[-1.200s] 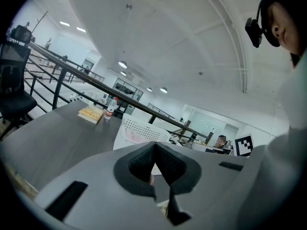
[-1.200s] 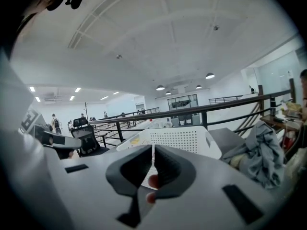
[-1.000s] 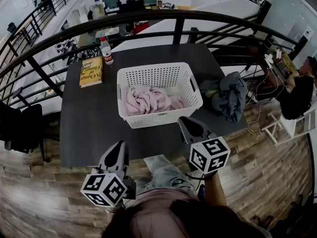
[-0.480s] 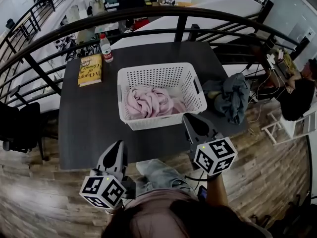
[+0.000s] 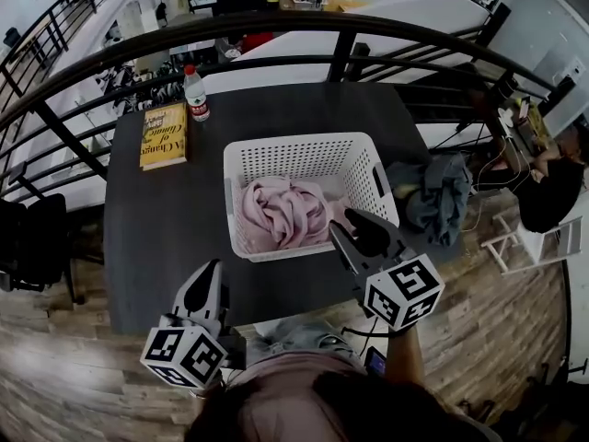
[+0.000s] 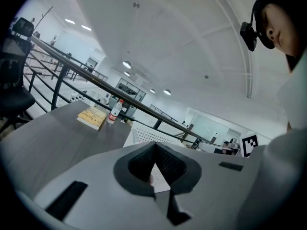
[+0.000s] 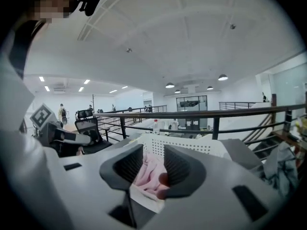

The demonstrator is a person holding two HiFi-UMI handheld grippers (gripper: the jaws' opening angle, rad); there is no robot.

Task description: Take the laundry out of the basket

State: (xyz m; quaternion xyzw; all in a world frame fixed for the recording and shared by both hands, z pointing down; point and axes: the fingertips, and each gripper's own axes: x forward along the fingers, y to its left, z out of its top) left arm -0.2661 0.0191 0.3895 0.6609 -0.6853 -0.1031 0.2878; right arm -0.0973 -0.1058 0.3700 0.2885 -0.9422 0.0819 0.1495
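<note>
In the head view, pink laundry [image 5: 281,212] is lying in the white basket [image 5: 304,143] mid-frame on the worktop [image 5: 156,219], with the right hand-held gripper [image 5: 352,226] hovering at its lower-right rim. The left gripper view is showing the left hand-held gripper [image 6: 154,145] clenched and empty. The right gripper view is showing jaws that have just been opening, now released, with the laundry framed between them but ungripped.

Basket [image 5: 304,142] sits mid-worktop. Top is open, so entry is from above. Four high perforated walls bar any sideways reach. Pink laundry [image 5: 281,212] is heaped across the left and middle, with the far right part of the basket floor bare.

Worktop [image 5: 166,219] is bare left of the basket and along the near edge, wide enough for a tool to pass. Far left corner is taken by a book [image 5: 164,136] and an upright bottle [image 5: 195,93]. Grey clothes heap [image 5: 433,191] crowds the right edge, just beside the basket wall. Railing [image 5: 276,30] closes the far side.
</note>
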